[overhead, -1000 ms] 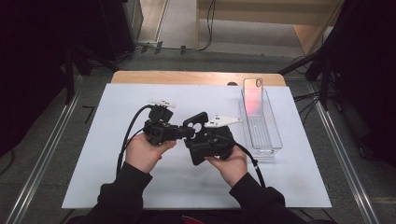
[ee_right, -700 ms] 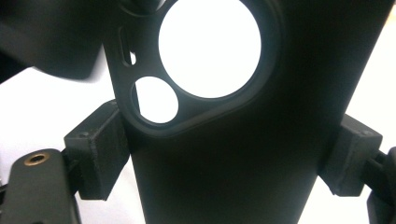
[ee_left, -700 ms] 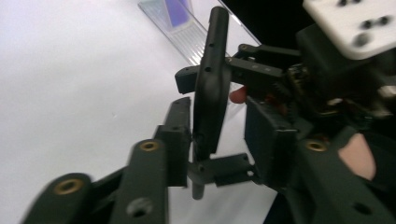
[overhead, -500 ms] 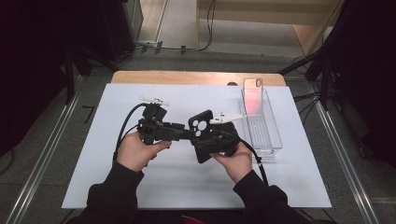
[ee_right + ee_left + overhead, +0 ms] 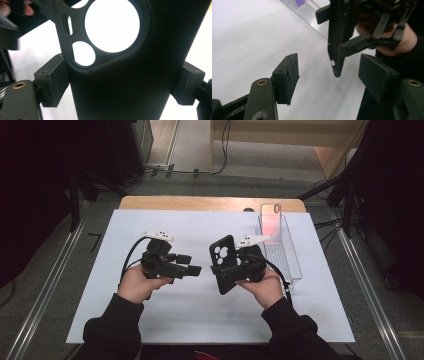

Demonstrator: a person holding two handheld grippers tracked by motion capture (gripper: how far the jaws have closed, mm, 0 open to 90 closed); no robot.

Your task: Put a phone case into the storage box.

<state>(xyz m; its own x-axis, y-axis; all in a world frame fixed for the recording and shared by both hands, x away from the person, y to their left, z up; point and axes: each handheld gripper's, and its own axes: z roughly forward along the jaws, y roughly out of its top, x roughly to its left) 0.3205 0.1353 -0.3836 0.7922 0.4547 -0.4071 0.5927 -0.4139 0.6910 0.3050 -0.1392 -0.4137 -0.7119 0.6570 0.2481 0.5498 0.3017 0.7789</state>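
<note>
Right hand-held gripper (image 5: 227, 270): clamped across the width of a black phone case (image 5: 223, 264), pads pressing both long edges, case upright with camera cutouts at the top. Left hand-held gripper (image 5: 192, 270): jaws just opened, nothing between them, now standing well apart from the case; a second ago bunched tight against the right one at the middle of the worktop (image 5: 200, 320). Judged as a handover finished: case now carried by the right alone, free to travel on. Beyond the right hand-held gripper, on its far side: a clear tray (image 5: 290, 265) with a pink phone (image 5: 270, 217) standing at its far end, probably the case's partner.

Left gripper view: case edge-on (image 5: 337, 45), side button and port slots visible, right-hand linkage gripping it. Right gripper view: case back up close (image 5: 120, 82), white worktop seen through the lens holes. High view: spacing of both hands and tray.
</note>
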